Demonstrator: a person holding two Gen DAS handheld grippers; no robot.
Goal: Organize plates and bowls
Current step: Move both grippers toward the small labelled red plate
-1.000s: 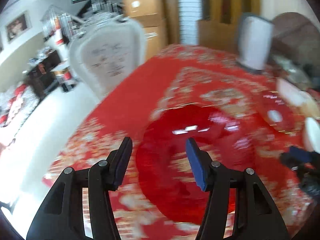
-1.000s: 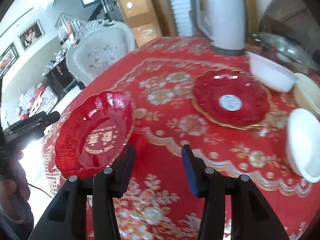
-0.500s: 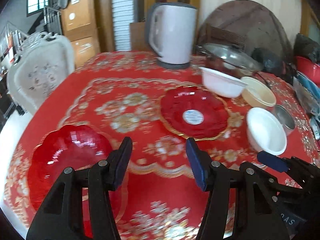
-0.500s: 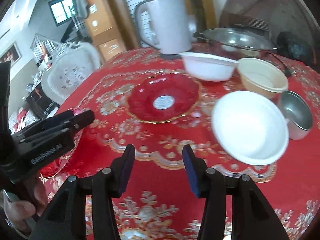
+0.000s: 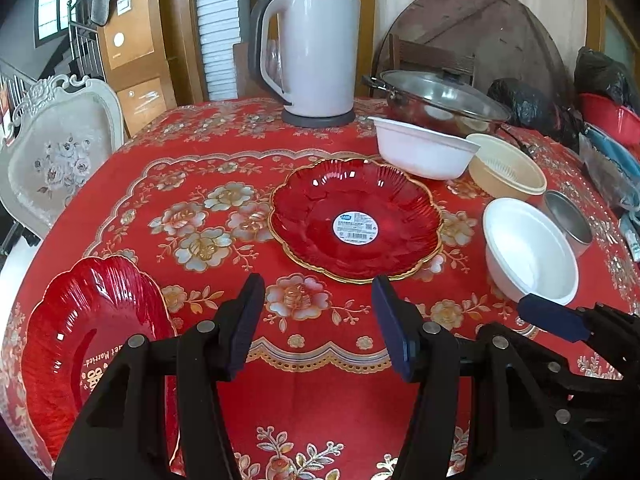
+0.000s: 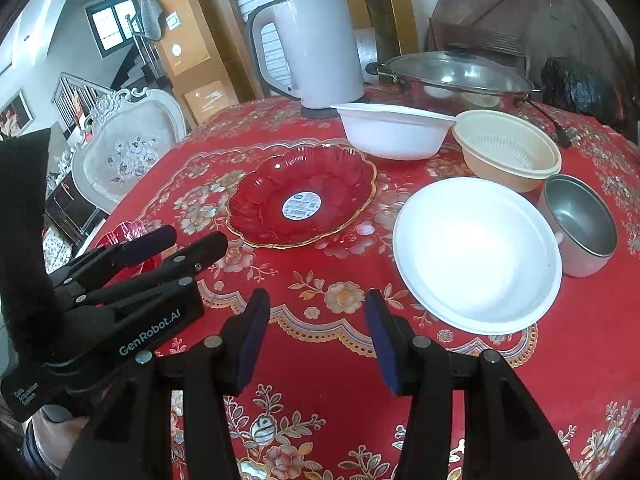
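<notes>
Left gripper (image 5: 318, 322) and right gripper (image 6: 316, 338): jaws open, empty, over the red floral worktop (image 5: 224, 184). Scalloped red glass plate with lettering (image 5: 92, 344) at 8 o'clock, partly cut off; right view hides most of it. Gold-rimmed red plate (image 5: 356, 218) at 12, uncovered. Round white foam bowl (image 6: 478, 254) at 2.

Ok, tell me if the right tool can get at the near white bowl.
Probably yes: the right tool is open and empty, and only bare tablecloth lies between it and the near white bowl.
</notes>
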